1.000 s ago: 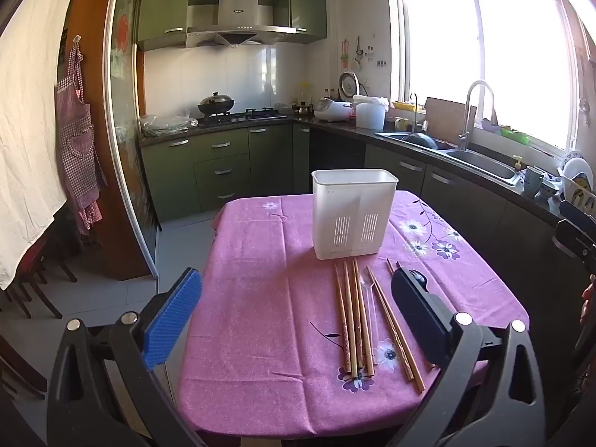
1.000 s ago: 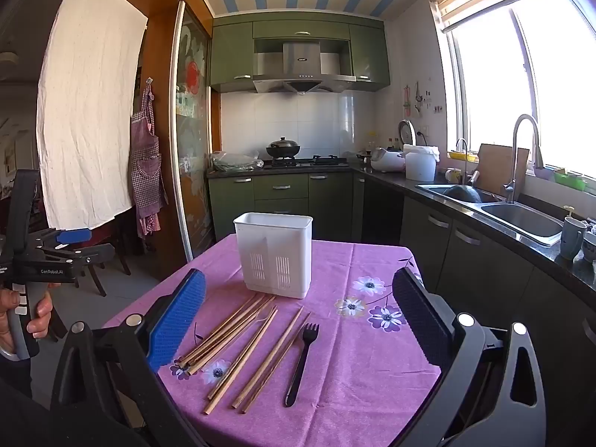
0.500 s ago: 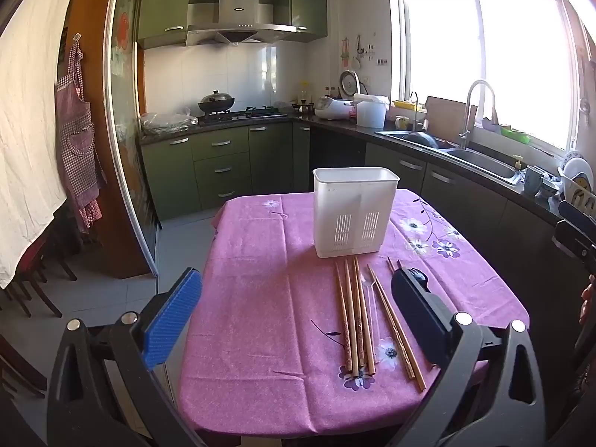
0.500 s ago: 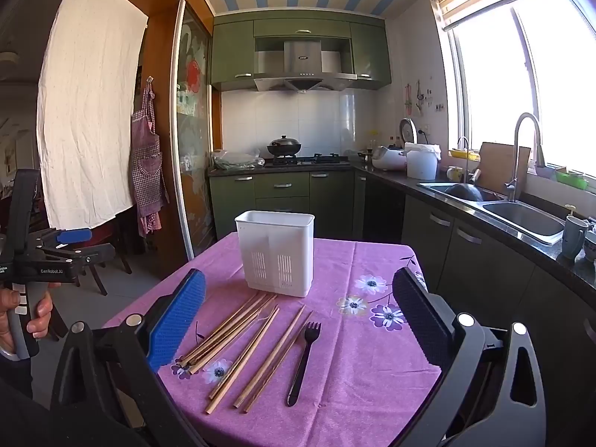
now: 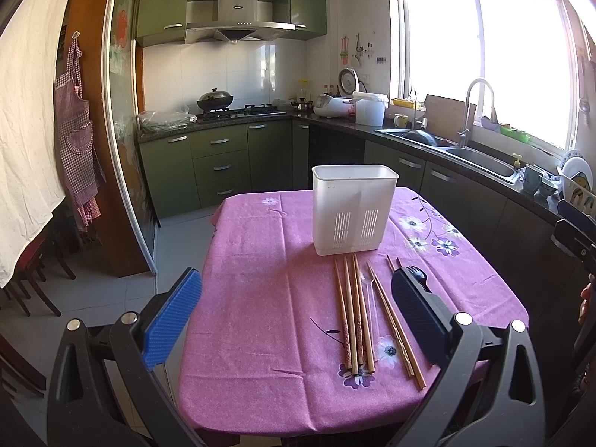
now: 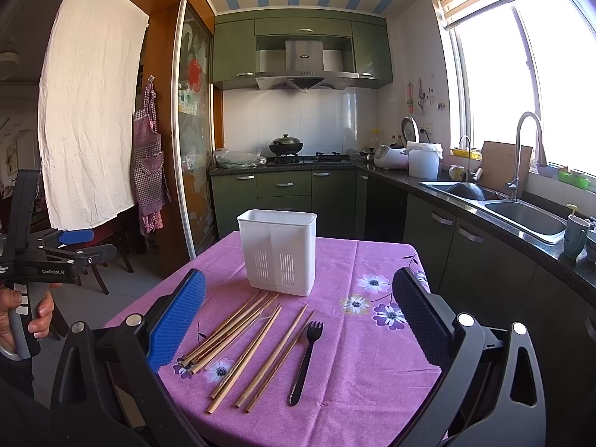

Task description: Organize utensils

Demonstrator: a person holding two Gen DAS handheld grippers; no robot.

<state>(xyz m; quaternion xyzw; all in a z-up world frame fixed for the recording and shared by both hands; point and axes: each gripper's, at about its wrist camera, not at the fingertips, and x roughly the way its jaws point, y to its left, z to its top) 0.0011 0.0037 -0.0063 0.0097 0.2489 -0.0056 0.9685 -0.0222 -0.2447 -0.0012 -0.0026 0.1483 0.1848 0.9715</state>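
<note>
A white slotted utensil holder (image 5: 354, 208) (image 6: 278, 251) stands upright on the purple flowered tablecloth (image 5: 260, 298) (image 6: 372, 354). Several wooden chopsticks (image 5: 354, 313) (image 6: 238, 331) lie loose in front of it, with a clear plastic spoon (image 5: 370, 298) among them. A black plastic fork (image 6: 305, 361) lies to their right; in the left wrist view only its head (image 5: 415, 272) shows behind my finger. My left gripper (image 5: 294, 313) is open and empty above the table's near edge. My right gripper (image 6: 298, 320) is open and empty, above the chopsticks and fork.
Green cabinets, a stove with a wok (image 6: 285, 145) and a counter with a sink (image 6: 521, 216) run behind and to the right of the table. A sliding glass door (image 6: 193, 149) and hanging apron (image 6: 149, 164) are at the left. The left gripper (image 6: 44, 257) shows in the right wrist view.
Both grippers have crept slightly forward toward the table. Nothing on the table has moved.
</note>
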